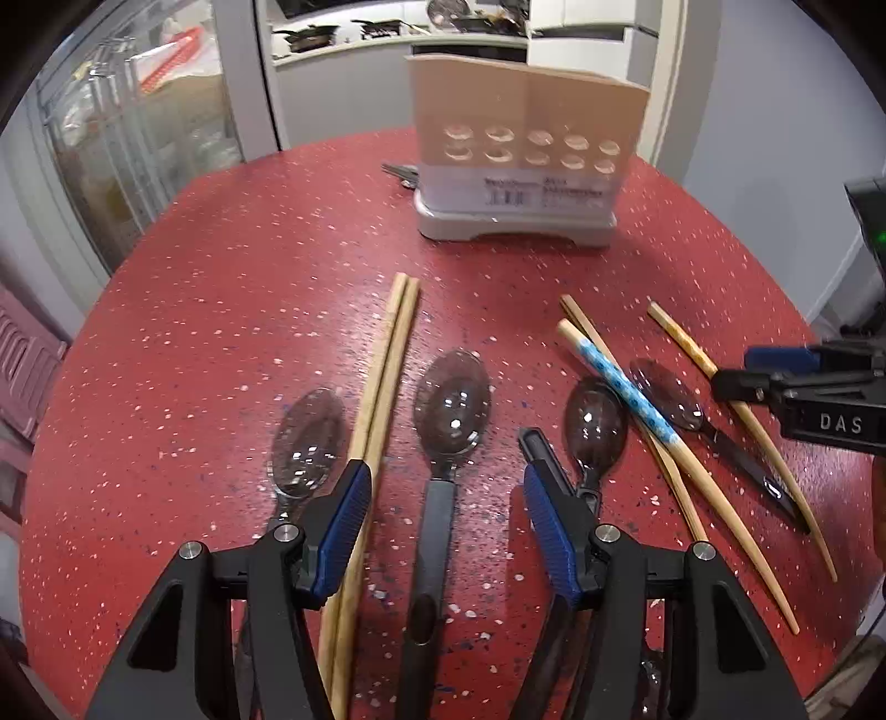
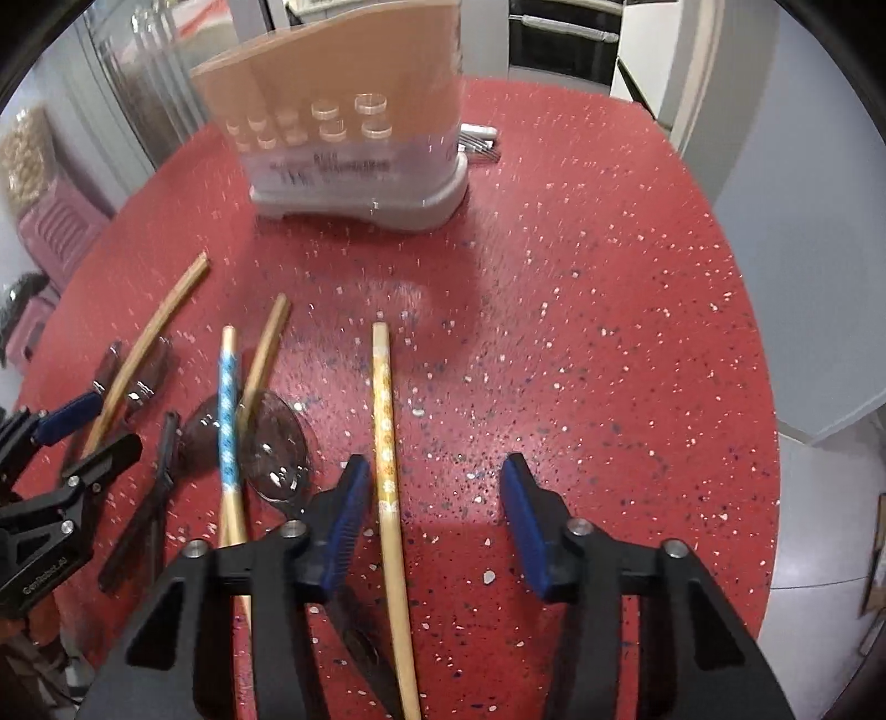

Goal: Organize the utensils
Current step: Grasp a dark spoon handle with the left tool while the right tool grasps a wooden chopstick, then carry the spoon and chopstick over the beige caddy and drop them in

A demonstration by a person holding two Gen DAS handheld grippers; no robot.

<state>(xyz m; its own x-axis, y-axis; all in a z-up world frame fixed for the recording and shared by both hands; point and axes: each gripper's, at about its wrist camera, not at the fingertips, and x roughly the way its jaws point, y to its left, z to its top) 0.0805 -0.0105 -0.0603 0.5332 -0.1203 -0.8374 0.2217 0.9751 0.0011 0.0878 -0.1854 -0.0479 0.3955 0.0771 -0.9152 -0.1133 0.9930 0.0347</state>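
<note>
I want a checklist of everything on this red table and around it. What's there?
Surface: red speckled table, round-edged.
Job's things: holder with holes stands at the far side; paired plain chopsticks; four clear spoons, one between the left tongs' fingers; blue-patterned chopstick lies across a spoon; yellow-patterned chopstick between the right tongs' fingers.
Clutter: metal forks behind the holder.
Grippers: left tongs open, pads not pressing the spoon; right tongs open, not pressing the chopstick.
Cables: nothing seen.
Surroundings: glass-door cabinet, pink crates, kitchen counter with pans.
</note>
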